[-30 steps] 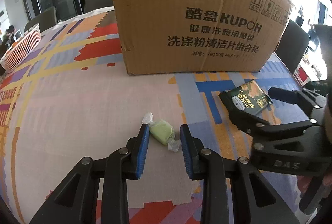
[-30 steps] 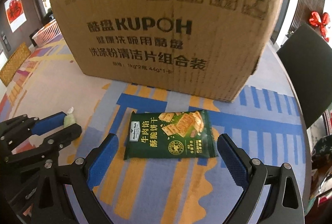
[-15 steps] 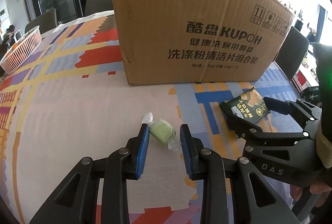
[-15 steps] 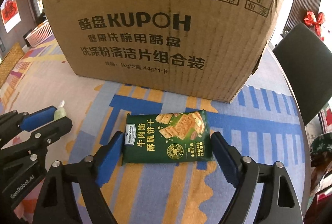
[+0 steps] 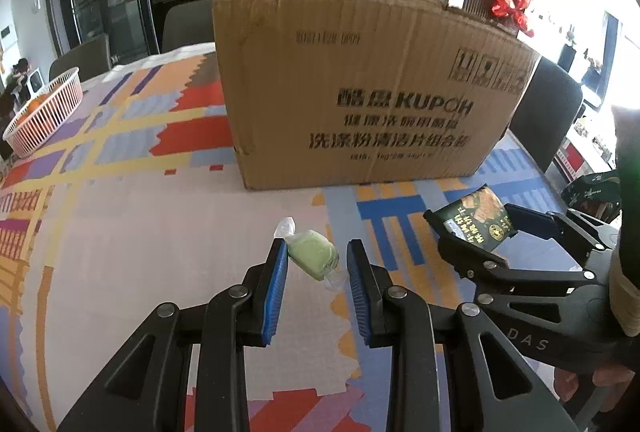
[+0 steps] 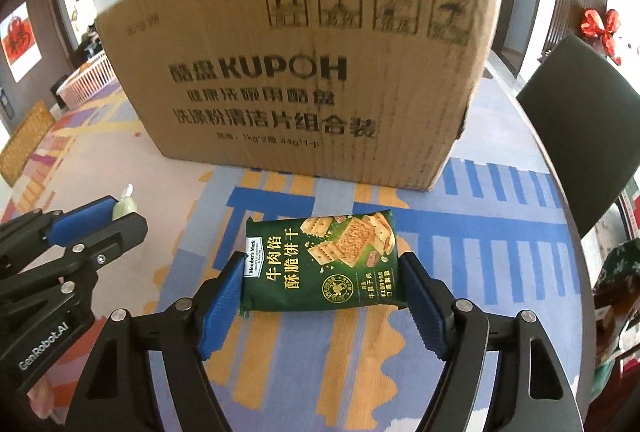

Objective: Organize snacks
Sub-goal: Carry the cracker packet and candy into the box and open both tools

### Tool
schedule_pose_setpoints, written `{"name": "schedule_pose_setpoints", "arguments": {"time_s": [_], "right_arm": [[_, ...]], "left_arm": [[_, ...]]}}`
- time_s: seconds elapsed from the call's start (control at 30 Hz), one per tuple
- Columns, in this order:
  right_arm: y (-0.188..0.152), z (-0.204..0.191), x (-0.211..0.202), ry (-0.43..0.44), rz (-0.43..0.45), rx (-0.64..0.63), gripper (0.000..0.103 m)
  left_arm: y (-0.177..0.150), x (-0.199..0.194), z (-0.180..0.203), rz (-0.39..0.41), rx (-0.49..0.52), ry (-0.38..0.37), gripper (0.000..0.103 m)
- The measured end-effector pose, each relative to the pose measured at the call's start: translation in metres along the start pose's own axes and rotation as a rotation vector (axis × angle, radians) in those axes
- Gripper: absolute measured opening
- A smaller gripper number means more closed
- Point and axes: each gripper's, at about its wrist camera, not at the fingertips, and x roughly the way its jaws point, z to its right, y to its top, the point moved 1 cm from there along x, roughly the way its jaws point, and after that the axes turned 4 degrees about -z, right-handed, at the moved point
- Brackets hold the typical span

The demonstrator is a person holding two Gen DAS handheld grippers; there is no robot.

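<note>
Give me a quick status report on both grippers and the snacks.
Left gripper shut on green candy. Right gripper shut on cracker packet. Cardboard box stands just behind; nothing in the way.

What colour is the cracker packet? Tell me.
Dark green with gold lettering and pictured crackers: the cracker packet, clearest in the right wrist view.

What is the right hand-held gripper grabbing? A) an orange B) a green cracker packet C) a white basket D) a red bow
B: in the right wrist view, the right hand-held gripper has its blue pads pressed on both ends of the green cracker packet.
</note>
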Motion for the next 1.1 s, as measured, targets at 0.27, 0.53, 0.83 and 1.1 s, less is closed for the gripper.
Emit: {"name": "schedule_pose_setpoints", "arguments": {"time_s": [0.27, 0.53, 0.83, 1.1], "right_arm": [[0.006, 0.008, -0.040, -0.014, 0.093, 0.020, 0.076], [0.025, 0.008, -0.083, 0.001, 0.192, 0.049, 0.076], [0.054, 0.002, -0.115, -0.004, 0.295, 0.053, 0.076], [0.084, 0.000, -0.137, -0.011, 0.367, 0.049, 0.076]], "left_arm": [[0.012, -0.031, 0.005, 0.069, 0.015, -0.003, 0.031], [0.036, -0.063, 0.007, 0.157, 0.033, -0.008, 0.031], [0.069, -0.089, 0.006, 0.241, 0.045, -0.010, 0.031], [0.098, -0.101, 0.001, 0.297, 0.052, 0.001, 0.031]]}}
